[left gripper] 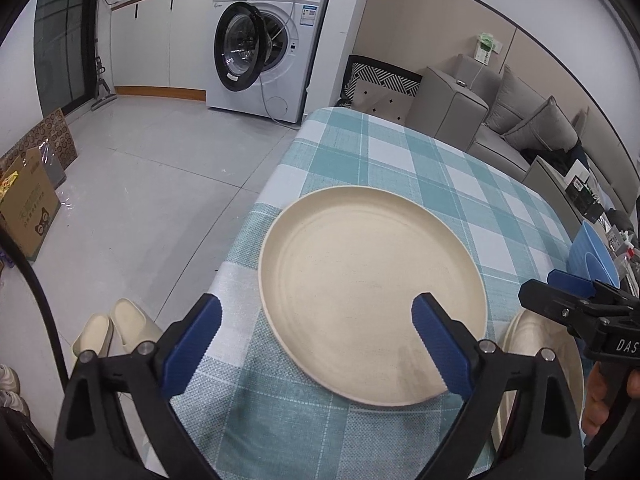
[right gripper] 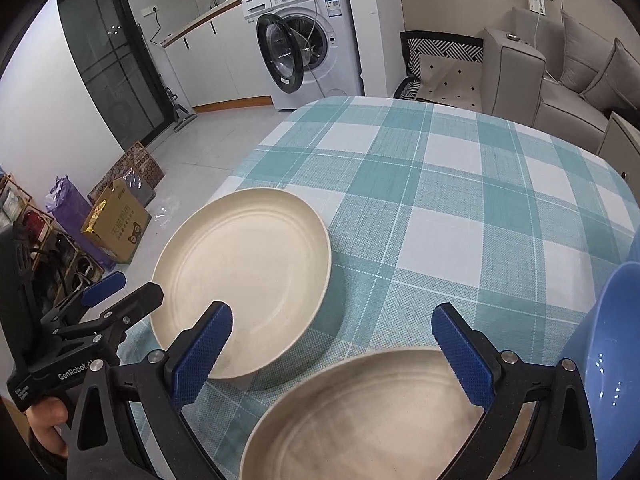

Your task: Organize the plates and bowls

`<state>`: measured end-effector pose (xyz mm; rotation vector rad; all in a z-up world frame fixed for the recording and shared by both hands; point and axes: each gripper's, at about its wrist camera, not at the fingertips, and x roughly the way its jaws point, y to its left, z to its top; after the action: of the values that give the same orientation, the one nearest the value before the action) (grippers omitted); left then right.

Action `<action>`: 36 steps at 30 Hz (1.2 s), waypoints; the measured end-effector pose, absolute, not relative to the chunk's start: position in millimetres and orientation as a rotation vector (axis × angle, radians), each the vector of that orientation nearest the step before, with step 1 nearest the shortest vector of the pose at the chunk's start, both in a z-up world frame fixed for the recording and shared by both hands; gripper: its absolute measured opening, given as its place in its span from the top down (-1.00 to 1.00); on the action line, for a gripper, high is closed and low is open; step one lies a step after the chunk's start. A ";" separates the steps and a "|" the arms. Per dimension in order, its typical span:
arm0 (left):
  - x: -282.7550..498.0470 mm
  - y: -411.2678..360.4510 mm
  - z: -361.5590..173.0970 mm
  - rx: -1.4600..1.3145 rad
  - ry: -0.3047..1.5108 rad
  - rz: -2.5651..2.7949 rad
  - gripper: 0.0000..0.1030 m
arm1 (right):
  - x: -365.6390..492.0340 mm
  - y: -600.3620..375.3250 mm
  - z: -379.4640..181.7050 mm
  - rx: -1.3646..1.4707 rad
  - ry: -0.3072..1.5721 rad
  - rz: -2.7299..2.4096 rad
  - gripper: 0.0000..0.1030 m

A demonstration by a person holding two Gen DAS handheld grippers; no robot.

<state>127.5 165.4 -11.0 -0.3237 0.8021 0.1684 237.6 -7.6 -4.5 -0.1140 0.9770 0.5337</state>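
A cream plate (left gripper: 372, 292) lies near the left edge of the checked table; it also shows in the right wrist view (right gripper: 244, 276). My left gripper (left gripper: 316, 324) is open above its near rim, holding nothing. A second cream plate (right gripper: 372, 420) lies close in front, under my right gripper (right gripper: 332, 332), which is open and empty; its edge shows in the left wrist view (left gripper: 532, 344). A blue bowl (right gripper: 616, 360) stands at the right, also in the left wrist view (left gripper: 592, 256). The right gripper (left gripper: 576, 292) shows in the left view, the left gripper (right gripper: 108, 292) in the right view.
The teal-and-white checked tablecloth (right gripper: 460, 184) covers the table. The table's left edge (left gripper: 248, 216) drops to a tiled floor with slippers (left gripper: 116, 328) and a cardboard box (left gripper: 28, 200). A washing machine (left gripper: 264, 44) with its door open and a grey sofa (left gripper: 516, 120) stand beyond.
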 end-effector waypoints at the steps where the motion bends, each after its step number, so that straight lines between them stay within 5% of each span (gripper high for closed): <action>1: 128.0 167.2 -12.8 -0.327 0.807 0.173 -0.83 | 238.5 -6.3 -6.1 -0.117 0.978 0.534 -0.98; 6: 129.2 173.8 -21.5 -0.371 0.827 0.164 -0.70 | 243.4 0.9 -15.7 -0.127 0.995 0.532 -0.90; 18: 133.6 176.0 -34.5 -0.385 0.868 0.169 -0.13 | 245.4 21.2 -36.3 -0.222 1.028 0.549 -0.19; 36: 137.1 175.3 -45.4 -0.373 0.908 0.167 0.38 | 245.3 32.2 -51.3 -0.272 1.064 0.564 0.17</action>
<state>137.1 175.3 -45.4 -0.3730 0.9081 0.1668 245.3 32.2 -51.3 -0.2716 1.0644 0.5643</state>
